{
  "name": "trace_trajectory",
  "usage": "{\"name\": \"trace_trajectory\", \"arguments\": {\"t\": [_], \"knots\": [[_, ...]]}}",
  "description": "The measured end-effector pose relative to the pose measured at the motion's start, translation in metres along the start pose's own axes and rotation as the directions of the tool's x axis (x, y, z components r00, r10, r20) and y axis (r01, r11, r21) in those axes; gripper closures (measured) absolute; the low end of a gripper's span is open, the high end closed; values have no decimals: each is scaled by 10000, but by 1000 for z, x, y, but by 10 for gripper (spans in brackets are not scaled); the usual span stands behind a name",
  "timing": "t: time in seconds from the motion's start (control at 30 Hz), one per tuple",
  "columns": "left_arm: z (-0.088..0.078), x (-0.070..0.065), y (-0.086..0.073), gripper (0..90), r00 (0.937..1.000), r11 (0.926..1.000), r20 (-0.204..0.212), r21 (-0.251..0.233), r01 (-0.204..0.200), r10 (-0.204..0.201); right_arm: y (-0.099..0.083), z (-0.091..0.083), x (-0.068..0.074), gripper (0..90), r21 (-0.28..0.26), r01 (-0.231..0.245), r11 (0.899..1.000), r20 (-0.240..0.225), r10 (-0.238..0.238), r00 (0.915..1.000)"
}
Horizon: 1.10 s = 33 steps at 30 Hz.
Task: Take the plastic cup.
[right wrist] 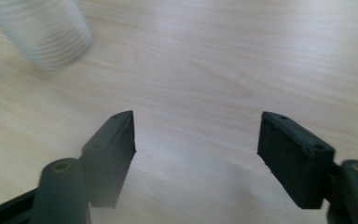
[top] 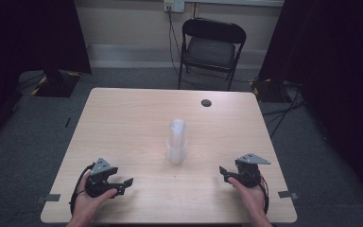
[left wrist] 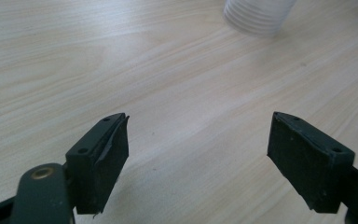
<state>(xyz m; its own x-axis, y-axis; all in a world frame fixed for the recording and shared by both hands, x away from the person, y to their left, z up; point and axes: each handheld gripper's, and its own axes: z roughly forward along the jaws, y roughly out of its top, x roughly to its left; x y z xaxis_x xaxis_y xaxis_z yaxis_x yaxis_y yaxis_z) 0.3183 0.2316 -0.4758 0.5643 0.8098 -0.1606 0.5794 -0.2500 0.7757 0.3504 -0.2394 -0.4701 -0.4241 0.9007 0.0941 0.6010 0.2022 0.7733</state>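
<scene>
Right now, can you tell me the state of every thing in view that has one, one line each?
Stack of clear cups: upright, nested, standing free mid-table.
Left gripper: open, nothing between the jaws, held low over the table.
Right gripper: open, nothing between the jaws.
Folding chair: unfolded, unoccupied, beyond the table.
</scene>
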Motion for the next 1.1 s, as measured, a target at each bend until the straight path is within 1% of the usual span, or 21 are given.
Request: {"name": "trace_trajectory", "arguments": {"t": [0.03, 0.07, 0.1, 0.17, 0.2, 0.23, 0.3, 0.33, 0.4, 0.47, 0.5, 0.53, 0.6, 0.63, 0.7, 0.8, 0.83, 0.87, 0.97, 1.0, 1.1], "knots": [[0, 0, 1, 208, 10000, 10000, 2, -27, 23, -23, 1, -2, -2, 304, 84, -167, 9998, -262, 169, 9995], [1, 0, 1, 208, 10000, 10000, 61, -18, 59, -59, 2, -4, -2, 304, 25, -96, 10000, -266, 97, 9996], [1, 1, 1, 208, 9999, 10000, 88, 41, 48, -48, 2, -5, -2, 304, -23, 22, 10000, -151, -23, 9999], [3, 2, 1, 209, 10000, 10000, 60, 37, -2, 1, 4, -6, -3, 304, -151, -58, 9999, -448, 52, 9990], [4, 2, 2, 212, 9999, 10000, 121, 13, -18, 18, 5, -7, -3, 308, -257, -47, 9997, -527, 33, 9986], [5, 2, 3, 215, 9999, 10000, 109, -53, -27, 28, 6, -7, -2, 326, -361, 6, 9993, -711, -32, 9975], [5, 1, 4, 216, 9999, 9999, 95, -100, -89, 90, 8, -8, 1, 333, -471, 53, 9989, -1153, -107, 9933], [5, 1, 4, 216, 9998, 9998, 95, -102, -167, 168, 9, -7, 4, 334, -640, 137, 9979, -1372, -224, 9903], [5, 0, 5, 216, 9999, 9998, 105, -164, -128, 130, 11, -6, 8, 325, -660, 214, 9976, -1652, -320, 9857], [4, 0, 5, 220, 9997, 9999, 200, -37, -169, 169, 11, -4, 13, 320, -723, 293, 9970, -1787, -419, 9830], [4, -1, 5, 226, 9997, 9999, 216, 9, -118, 118, 11, -4, 14, 310, -720, 299, 9970, -1837, -427, 9821], [5, -1, 5, 226, 9997, 9999, 185, 61, -144, 143, 12, -3, 16, 316, -786, 367, 9962, -1814, -505, 9821], [6, -1, 4, 225, 9995, 9999, 285, 76, -154, 152, 14, -2, 20, 320, -712, 714, 9949, -1790, -831, 9803], [5, -1, 4, 225, 9994, 9998, 287, 103, -172, 169, 15, -2, 22, 321, -753, 786, 9941, -1858, -915, 9783], [5, -3, 4, 224, 9994, 10000, 350, -40, -47, 49, 18, -2, 27, 319, -1046, 951, 9900, -1960, -1143, 9739], [3, -4, 3, 223, 9992, 9999, 380, -60, -106, 108, 24, -2, 37, 313, -1216, 1146, 9859, -2089, -1383, 9681], [3, -5, 3, 222, 9992, 9999, 392, -72, -124, 127, 26, -2, 39, 336, -1146, 1182, 9864, -2260, -1417, 9638], [2, -5, 4, 222, 9990, 9997, 368, -4, -236, 236, 28, -2, 41, 373, -1134, 1264, 9855, -2520, -1516, 9558], [2, -7, 5, 222, 9989, 9994, 335, -127, -326, 330, 35, -3, 44, 434, -1284, 1441, 9812, -2861, -1758, 9420], [1, -8, 5, 222, 9990, 9994, 319, -181, -301, 306, 38, -3, 46, 433, -1348, 1444, 9803, -2816, -1777, 9429], [1, -8, 5, 222, 9986, 9989, 297, -144, -437, 442, 45, -1, 50, 445, -1413, 1712, 9750, -2803, -2053, 9377]]}}
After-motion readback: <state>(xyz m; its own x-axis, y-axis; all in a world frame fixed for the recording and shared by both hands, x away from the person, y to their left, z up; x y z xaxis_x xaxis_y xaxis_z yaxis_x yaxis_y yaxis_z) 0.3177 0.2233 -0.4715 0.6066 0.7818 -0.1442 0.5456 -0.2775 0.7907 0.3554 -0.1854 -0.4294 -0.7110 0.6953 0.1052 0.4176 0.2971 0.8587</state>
